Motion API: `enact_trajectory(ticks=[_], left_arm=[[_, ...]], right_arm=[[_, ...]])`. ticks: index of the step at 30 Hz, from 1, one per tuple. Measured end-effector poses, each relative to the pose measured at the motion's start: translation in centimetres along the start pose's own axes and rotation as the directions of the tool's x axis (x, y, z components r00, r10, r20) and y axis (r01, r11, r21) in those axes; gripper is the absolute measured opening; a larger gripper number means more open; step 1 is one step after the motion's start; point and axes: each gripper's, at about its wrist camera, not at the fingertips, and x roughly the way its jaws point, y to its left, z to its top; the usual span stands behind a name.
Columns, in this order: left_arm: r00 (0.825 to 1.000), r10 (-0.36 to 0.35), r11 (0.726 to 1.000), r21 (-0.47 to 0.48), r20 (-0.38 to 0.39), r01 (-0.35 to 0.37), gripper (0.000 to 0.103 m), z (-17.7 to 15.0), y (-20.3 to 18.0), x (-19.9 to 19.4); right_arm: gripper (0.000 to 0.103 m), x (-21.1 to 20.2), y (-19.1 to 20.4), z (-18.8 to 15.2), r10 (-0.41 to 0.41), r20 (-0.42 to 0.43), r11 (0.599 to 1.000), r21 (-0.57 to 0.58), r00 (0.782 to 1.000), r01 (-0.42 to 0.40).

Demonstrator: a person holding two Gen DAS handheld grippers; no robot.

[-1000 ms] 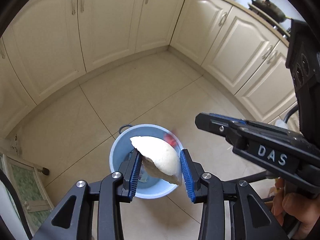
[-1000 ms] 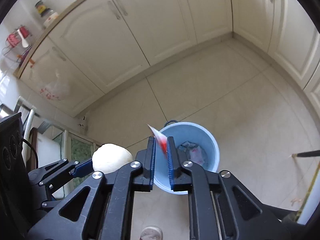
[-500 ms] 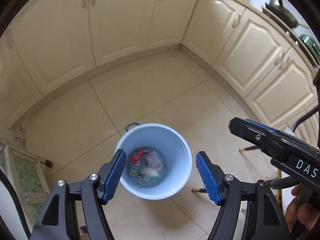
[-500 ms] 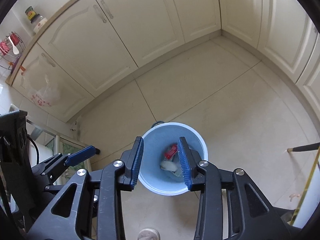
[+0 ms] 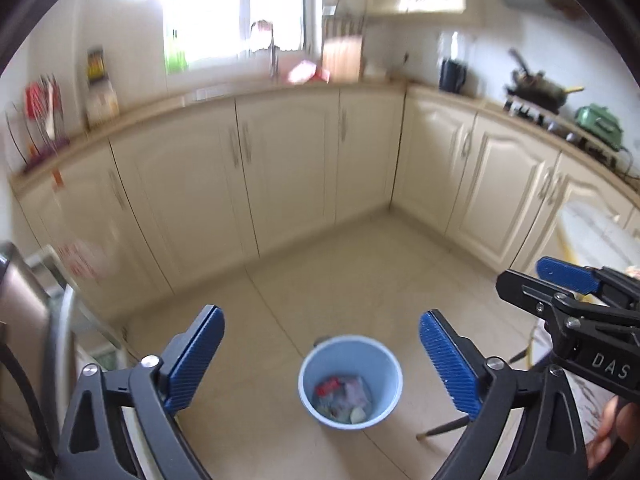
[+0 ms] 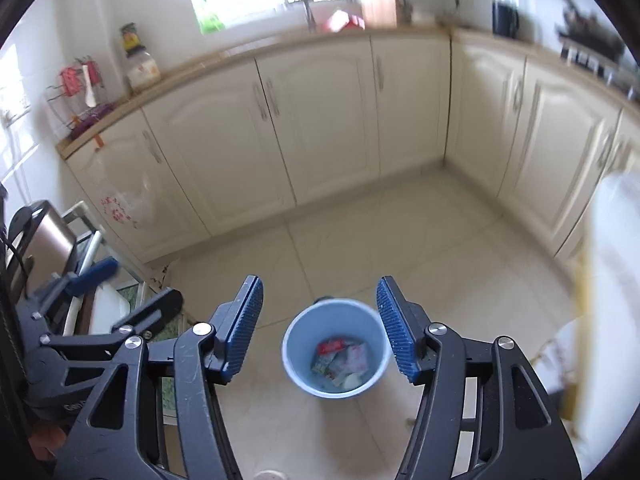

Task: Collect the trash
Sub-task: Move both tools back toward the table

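A light blue bucket stands on the tiled floor and holds trash: a red wrapper, pale wrappers and a whitish lump. It also shows in the right wrist view, with the trash inside. My left gripper is open and empty, high above the bucket. My right gripper is open and empty, also above the bucket. The right gripper shows at the right of the left wrist view.
Cream kitchen cabinets line the far wall and the right side under a counter with a sink tap, knife block and stove. A glass-topped table with an appliance is at the left. A white table edge is at the right.
Both grippers opened and dropped the white lump and the red wrapper into the bucket. Both then lifted and tilted up, so the bucket looks smaller and the counter shows.
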Motion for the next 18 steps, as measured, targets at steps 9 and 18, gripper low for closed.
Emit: enact_trajectory(ticks=[9,18], left_arm=[[0.971,-0.095,0.995,0.005,0.217,0.096,0.102,-1.7,-6.0,-15.9],[0.900,-0.199,0.980,0.061,0.387,0.191,0.102,-7.9,-8.3,-27.2]], right_arm=[[0.102,-21.1,0.0,-1.9,-0.121,0.259,0.993,0.014,0.958,0.121],[0.103,-37.6,0.5,-6.5,-0.278,0.426,0.960,0.111,0.861,0.255]])
